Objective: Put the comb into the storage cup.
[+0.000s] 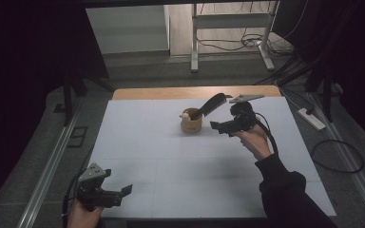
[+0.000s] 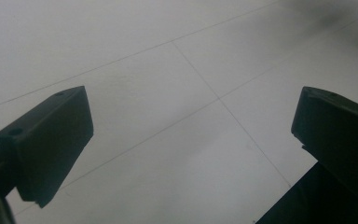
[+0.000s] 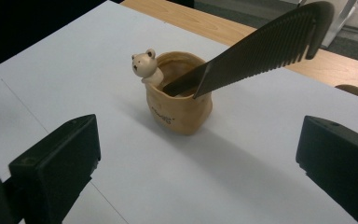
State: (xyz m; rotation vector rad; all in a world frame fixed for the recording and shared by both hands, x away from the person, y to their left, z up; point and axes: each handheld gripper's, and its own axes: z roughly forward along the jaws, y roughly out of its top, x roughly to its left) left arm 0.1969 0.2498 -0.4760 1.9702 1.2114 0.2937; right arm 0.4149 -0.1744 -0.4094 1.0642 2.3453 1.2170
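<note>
Near the far middle of the white table (image 1: 138, 142) stands a little bear cup (image 3: 179, 93) with a black comb (image 3: 261, 51) leaning out of it. The right gripper (image 3: 196, 158) waits just beside it, jaws wide apart and empty. A bump on the comb could tip the cup over, I think. The left gripper (image 1: 105, 192) is far off, jaws apart too.

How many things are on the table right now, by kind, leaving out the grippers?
Cup with a small bear figure on its rim: 1
Comb, black, standing in the cup: 1
Total: 2
</note>
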